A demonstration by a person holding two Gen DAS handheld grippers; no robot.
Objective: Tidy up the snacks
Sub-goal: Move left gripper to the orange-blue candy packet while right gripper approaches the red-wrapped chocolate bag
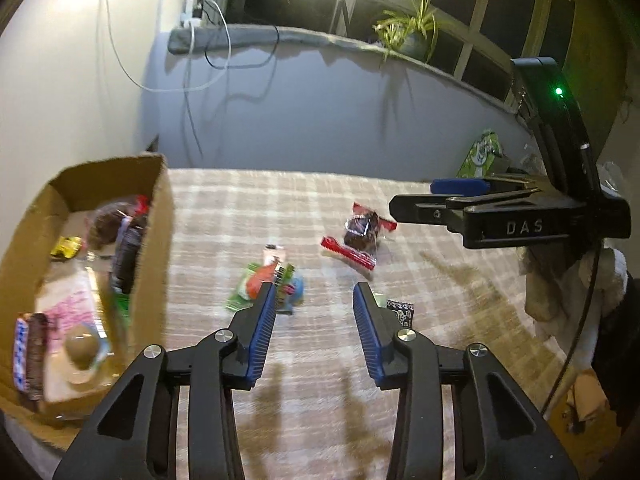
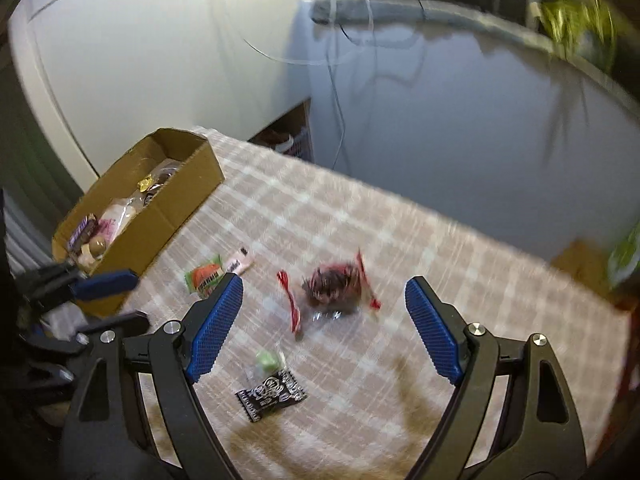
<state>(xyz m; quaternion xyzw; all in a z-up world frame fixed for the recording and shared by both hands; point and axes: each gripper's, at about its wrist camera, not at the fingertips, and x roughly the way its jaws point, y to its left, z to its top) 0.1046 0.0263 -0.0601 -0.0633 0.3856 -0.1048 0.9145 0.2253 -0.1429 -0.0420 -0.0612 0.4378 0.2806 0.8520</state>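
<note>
Pretty blurry in both views, especially the right wrist one, so wrapper labels mostly unreadable. Cardboard box [image 1: 154, 240] at about 9 o'clock in the left wrist view, cut off at the frame edge, contents a smear: something yellow, something pink, a round tan thing, dark packets. Green-and-orange snack packet [image 1: 260, 284] partly hidden behind the left gripper [image 1: 314, 300] finger at 12 o'clock of the claw. Left gripper released, jaws partway apart, nothing between the pads. Right gripper [image 2: 324, 300] spread wide and empty too, hanging over the clear bag with red ends [image 2: 336, 288], not touching it. Black-and-white wrapper [image 2: 272, 394] lying at 6 o'clock of that bag, a small pale green thing just beside it, too fuzzy to name. All loose snacks on a beige checked tablecloth [image 1: 320, 420]. Behind: grey-blue wall, dangling white cables [image 1: 192, 60], potted plant [image 1: 412, 28] on the window ledge at 1 o'clock, ring lamp cut off at 12.
</note>
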